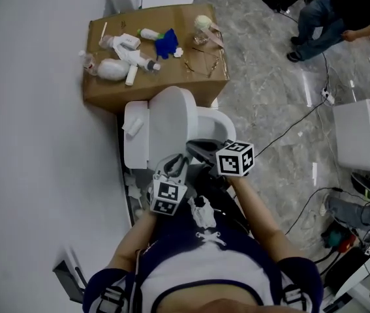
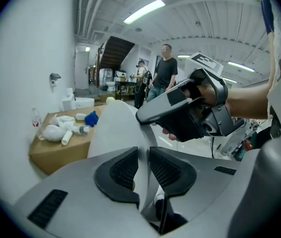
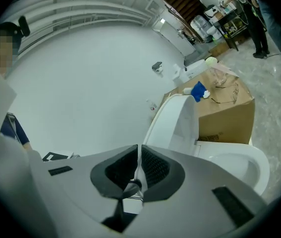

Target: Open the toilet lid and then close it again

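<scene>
I hold the toilet lid [image 1: 170, 116] by its thin front rim with both tools, so it cannot drop mid-swing. The left tool [image 2: 142, 168] and right tool [image 3: 139, 163] are each nearly closed, pinching that rim. The smooth white lid stands almost upright above the bowl [image 3: 239, 165].

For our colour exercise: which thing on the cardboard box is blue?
The crumpled thing near the box's middle; the bottles and bundles beside it are white.
</scene>
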Motion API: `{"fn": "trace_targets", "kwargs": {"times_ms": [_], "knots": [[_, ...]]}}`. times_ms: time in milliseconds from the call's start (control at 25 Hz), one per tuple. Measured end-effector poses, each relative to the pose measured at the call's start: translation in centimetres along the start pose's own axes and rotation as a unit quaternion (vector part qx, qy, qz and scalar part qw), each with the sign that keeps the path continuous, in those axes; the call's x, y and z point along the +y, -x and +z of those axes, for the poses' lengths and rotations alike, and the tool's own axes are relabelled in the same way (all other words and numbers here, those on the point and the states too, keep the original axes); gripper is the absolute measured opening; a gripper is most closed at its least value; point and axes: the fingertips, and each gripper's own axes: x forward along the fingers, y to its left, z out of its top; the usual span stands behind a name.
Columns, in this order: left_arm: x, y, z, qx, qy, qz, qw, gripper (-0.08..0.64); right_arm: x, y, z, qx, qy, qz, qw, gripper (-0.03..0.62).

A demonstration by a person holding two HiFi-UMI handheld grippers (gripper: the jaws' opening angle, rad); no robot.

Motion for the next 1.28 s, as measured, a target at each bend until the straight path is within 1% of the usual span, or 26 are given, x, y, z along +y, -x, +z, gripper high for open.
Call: {"fn": "trace_targets", "kwargs": {"times_ms": [360, 640, 840, 1000, 1120, 1200, 1280], "knots": [[3.1, 2.8, -0.5, -0.027, 0.024, 0.043, 0.9984, 0.073, 3.0, -3.5, 0.6, 0.027, 0.032, 0.03, 0.999, 0.025], [5.3, 4.9, -0.7, -0.046, 0.036, 0.066, 0.9961, 0.071, 5.2, -6.2, 1.0, 0.07, 0.084, 0.022, 0.994, 0.025], [6.9, 6.3, -0.8, -0.056, 0.044, 0.085, 0.9939, 0.071, 6.9, -8.1, 1.5, 0.093, 0.113, 0.029, 0.989, 0.025], [8.2, 7.4, -1.0, -0.062, 0.05, 0.106, 0.9912, 0.067, 8.3, -9.7, 1.6, 0.098, 0.135, 0.037, 0.985, 0.025], [9.0, 8.0, -1.1, -0.064, 0.049, 0.119, 0.9897, 0.064, 9.7, -11.2, 1.5, 0.101, 0.144, 0.058, 0.983, 0.025], [9.4, 8.4, -1.2, -0.066, 0.05, 0.128, 0.9883, 0.061, 10.8, -12.2, 1.7, 0.097, 0.171, 0.062, 0.979, 0.025], [9.9, 8.9, -1.4, -0.069, 0.057, 0.134, 0.9869, 0.061, 11.6, -12.5, 2.6, 0.07, 0.198, 0.059, 0.976, 0.025]]}}
